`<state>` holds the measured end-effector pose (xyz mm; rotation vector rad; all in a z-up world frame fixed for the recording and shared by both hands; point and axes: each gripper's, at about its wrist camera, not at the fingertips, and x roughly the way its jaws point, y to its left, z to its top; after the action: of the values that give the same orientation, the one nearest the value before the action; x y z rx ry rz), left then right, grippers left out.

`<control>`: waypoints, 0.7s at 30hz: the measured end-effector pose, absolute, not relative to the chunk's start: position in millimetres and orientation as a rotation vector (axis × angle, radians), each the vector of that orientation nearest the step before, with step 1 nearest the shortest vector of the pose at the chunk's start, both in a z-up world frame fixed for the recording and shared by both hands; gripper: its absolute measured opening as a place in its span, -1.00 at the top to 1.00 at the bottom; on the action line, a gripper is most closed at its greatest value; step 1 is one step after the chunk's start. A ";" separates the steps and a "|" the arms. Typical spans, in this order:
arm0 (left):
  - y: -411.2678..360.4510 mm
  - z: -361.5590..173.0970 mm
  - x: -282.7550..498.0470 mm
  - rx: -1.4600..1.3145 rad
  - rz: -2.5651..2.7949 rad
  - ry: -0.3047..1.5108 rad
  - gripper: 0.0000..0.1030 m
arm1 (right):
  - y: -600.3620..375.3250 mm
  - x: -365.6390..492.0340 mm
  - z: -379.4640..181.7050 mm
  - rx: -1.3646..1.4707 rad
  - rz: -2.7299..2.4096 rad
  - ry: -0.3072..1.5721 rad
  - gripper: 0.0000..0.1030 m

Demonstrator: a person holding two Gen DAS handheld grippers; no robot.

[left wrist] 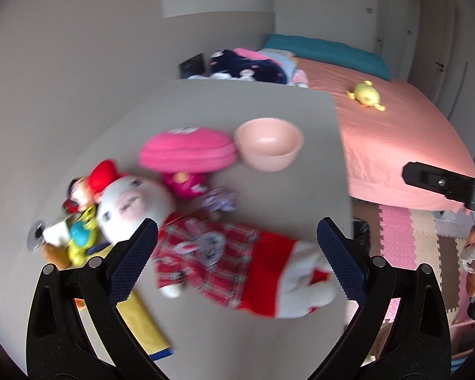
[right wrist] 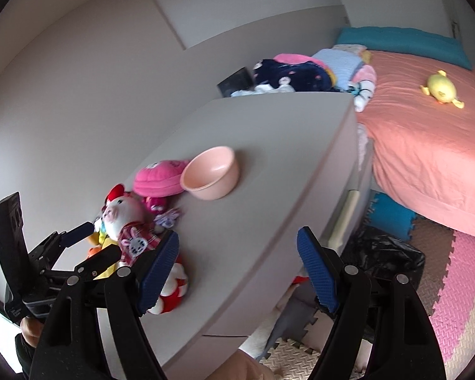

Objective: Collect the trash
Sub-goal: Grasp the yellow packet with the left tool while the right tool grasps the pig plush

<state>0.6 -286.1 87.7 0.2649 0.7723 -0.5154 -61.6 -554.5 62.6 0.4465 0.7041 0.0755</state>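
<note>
A crumpled purple-and-white wrapper (left wrist: 220, 200) lies on the grey table (left wrist: 278, 196), between the pink plush and the pig doll; it also shows in the right wrist view (right wrist: 167, 216). My left gripper (left wrist: 237, 237) is open and empty, hovering over the pig doll in a red plaid dress (left wrist: 205, 250). My right gripper (right wrist: 237, 247) is open and empty above the table's near edge (right wrist: 253, 253). The left gripper also shows in the right wrist view (right wrist: 95, 240), by the doll (right wrist: 126, 221). A black trash bag (right wrist: 383, 253) sits on the floor beside the table.
A pink bowl (left wrist: 269, 148) and a pink plush (left wrist: 186, 152) stand mid-table. Small toys (left wrist: 76, 221) crowd the left side. A bed with a salmon sheet (left wrist: 395, 133) holds a yellow duck (left wrist: 365, 95) and piled clothes (left wrist: 247, 66). Foam mats (right wrist: 452, 300) cover the floor.
</note>
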 end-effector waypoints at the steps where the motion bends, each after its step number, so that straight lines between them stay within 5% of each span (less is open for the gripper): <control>1: -275.8 85.3 3.1 0.252 -0.495 0.781 -0.88 | -549.6 -58.8 62.7 0.443 0.087 0.707 -0.51; 11: -199.9 42.1 37.8 0.138 -0.332 0.868 -0.84 | -502.4 -42.1 62.0 0.388 0.187 0.748 -0.51; 13: -191.7 31.6 44.7 0.121 -0.320 0.892 -0.60 | -494.2 -40.1 62.9 0.371 0.198 0.752 -0.51; 21: -174.7 10.4 56.5 0.139 -0.273 0.910 -0.25 | -460.0 -28.3 60.5 0.301 0.249 0.775 -0.50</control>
<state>56.5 -174.7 10.4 0.1388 0.9102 -0.2728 -28.3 -460.0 60.5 0.3005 0.7752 0.2489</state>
